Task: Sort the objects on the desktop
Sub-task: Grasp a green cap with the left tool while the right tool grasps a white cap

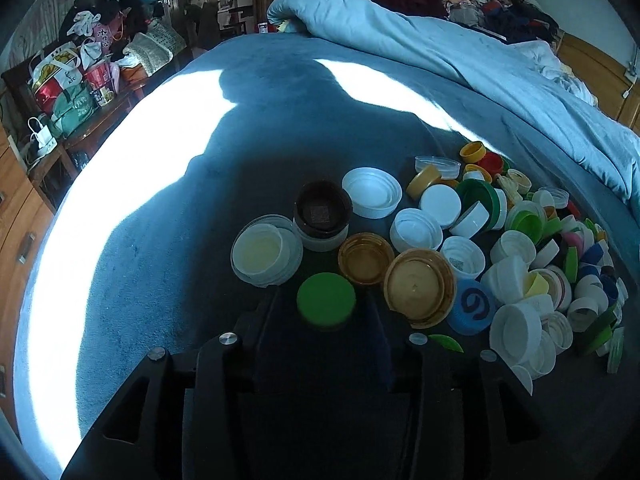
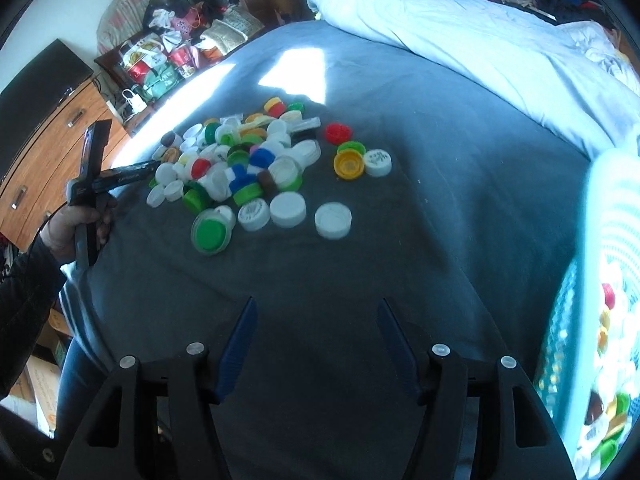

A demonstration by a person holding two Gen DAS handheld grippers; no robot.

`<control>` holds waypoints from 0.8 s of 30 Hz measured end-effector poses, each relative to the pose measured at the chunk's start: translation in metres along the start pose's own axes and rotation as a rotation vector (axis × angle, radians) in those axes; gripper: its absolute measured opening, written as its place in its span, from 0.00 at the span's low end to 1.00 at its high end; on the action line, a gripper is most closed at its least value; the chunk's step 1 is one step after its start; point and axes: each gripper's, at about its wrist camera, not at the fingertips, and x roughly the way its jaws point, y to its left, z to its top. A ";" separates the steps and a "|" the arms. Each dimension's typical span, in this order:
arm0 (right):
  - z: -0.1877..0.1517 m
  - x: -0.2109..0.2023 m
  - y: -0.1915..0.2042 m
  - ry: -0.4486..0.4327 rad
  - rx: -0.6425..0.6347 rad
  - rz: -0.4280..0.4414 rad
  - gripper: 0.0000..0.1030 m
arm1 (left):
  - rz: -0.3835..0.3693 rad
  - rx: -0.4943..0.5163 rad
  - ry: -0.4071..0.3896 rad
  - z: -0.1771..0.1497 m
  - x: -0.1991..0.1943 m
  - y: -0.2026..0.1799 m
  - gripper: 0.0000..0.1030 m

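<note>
Loose bottle caps (image 1: 520, 240) of many colours lie heaped on a grey-blue bed sheet (image 1: 160, 240). My left gripper (image 1: 325, 300) points down at the heap's near edge. A green cap (image 1: 326, 298) shows in the gap between its dark fingers, with thin dark slivers either side, so the pads look clear of it. Amber caps (image 1: 420, 292) and a brown cap (image 1: 322, 210) lie just beyond. In the right wrist view a hand holds that left gripper (image 2: 157, 166) at the left side of the cap heap (image 2: 240, 160). My right gripper (image 2: 318, 302) hangs open and empty over bare sheet, short of a white cap (image 2: 333, 220).
A teal basket (image 2: 560, 340) with caps inside stands at the right edge. A rolled pale blue duvet (image 2: 480, 40) lies along the far right of the bed. Wooden drawers (image 2: 48, 140) and a cluttered side table (image 2: 160, 68) stand past the bed's left edge.
</note>
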 end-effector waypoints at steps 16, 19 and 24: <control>0.038 0.086 -0.014 0.002 -0.028 -0.062 0.57 | -0.011 -0.137 -0.111 -0.023 -0.073 -0.021 0.24; 0.037 0.076 -0.009 -0.010 -0.040 -0.066 0.31 | 0.031 -0.139 -0.107 -0.028 -0.082 -0.034 0.24; 0.033 0.030 0.014 -0.085 -0.068 -0.017 0.31 | 0.057 -0.127 -0.098 -0.038 -0.100 -0.070 0.24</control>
